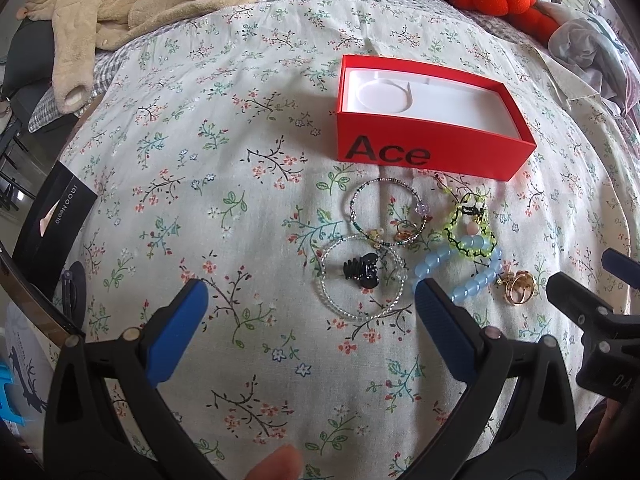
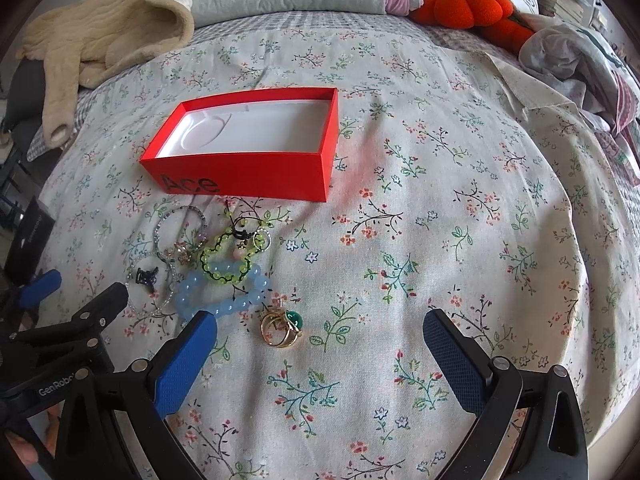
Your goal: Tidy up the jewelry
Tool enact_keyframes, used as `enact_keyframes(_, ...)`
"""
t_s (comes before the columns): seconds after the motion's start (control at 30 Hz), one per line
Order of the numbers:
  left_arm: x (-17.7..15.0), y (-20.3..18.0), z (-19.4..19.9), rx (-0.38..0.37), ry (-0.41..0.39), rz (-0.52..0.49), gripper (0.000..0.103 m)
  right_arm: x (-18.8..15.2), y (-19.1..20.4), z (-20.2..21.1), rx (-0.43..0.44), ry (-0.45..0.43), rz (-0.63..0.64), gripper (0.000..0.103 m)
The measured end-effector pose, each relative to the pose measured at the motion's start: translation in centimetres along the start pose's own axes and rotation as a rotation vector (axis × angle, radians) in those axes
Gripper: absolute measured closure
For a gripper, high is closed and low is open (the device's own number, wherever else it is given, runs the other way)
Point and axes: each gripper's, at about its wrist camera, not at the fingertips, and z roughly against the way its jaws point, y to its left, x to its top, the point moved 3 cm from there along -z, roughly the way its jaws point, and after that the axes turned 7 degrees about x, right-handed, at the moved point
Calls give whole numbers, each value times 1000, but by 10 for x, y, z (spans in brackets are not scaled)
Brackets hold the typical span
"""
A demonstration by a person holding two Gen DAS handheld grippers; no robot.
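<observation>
A black box [image 1: 48, 224] is being seen at the bed's left edge, well apart from the jewelry. Broad bare bedspread [image 1: 224, 208] is being left open between that box and the pile, and more is lying open to the right of the pile in the right wrist view. The left gripper [image 1: 312, 300] is being held low over the bedspread, pointed toward the pile, its jaws spread wide apart with nothing between them; its right fingertip [image 1: 430, 294] is being shown just beside the blue bracelet [image 1: 472, 276]. A clear bracelet [image 1: 362, 280] is being seen ringing a black clip [image 1: 360, 270], with a dark beaded bracelet [image 1: 386, 212] just behind and a green bracelet [image 1: 472, 228] overlapping the blue one. The red box [image 1: 432, 128] is lying open behind the pile, near it, its white tray holding nothing. Gold rings [image 2: 282, 328] are lying just right of the blue bracelet. The right gripper [image 2: 320, 326] is being held low beside the left one, jaws wide apart, the rings lying between its fingertips, nearer the left one.
</observation>
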Motion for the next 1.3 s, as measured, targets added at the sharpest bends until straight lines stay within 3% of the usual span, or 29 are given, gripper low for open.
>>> enact_keyframes(0.17, 3, 5, 6, -39, -9, -12, 0, 3, 0, 6, -6, 19, 28, 0)
enact_keyframes(0.23, 5, 5, 4, -34, 18, -47, 0, 7, 1, 9, -14, 22, 42, 0)
enact_keyframes(0.33, 8, 2, 2, -84, 69, -89, 0, 17, 3, 9, -14, 59, 61, 0)
enact_keyframes(0.47, 16, 1, 0, -107, 93, -118, 0, 29, 4, 5, 91, 103, 28, 0)
enact_keyframes(0.67, 32, 16, -21, -161, 125, -14, 1, 41, -1, -17, 174, 193, -28, 0)
enact_keyframes(0.77, 39, 16, -36, -202, 159, 1, 9, 41, -7, -31, 225, 220, -81, 1)
enact_keyframes(0.87, 49, 16, -47, -241, 163, 19, 14, 43, -9, -45, 292, 269, -129, 13)
enact_keyframes(0.93, 52, 14, -54, -273, 178, 31, 24, 47, -11, -51, 327, 281, -162, 22)
enact_keyframes(1.1, 57, 1, -65, -316, 213, 25, 42, 56, -10, -66, 343, 296, -181, 45)
enact_keyframes(1.17, 58, -6, -67, -315, 211, 9, 44, 57, -7, -71, 348, 310, -179, 55)
enact_keyframes(1.3, 61, -13, -76, -305, 229, 7, 53, 59, -2, -80, 344, 322, -167, 61)
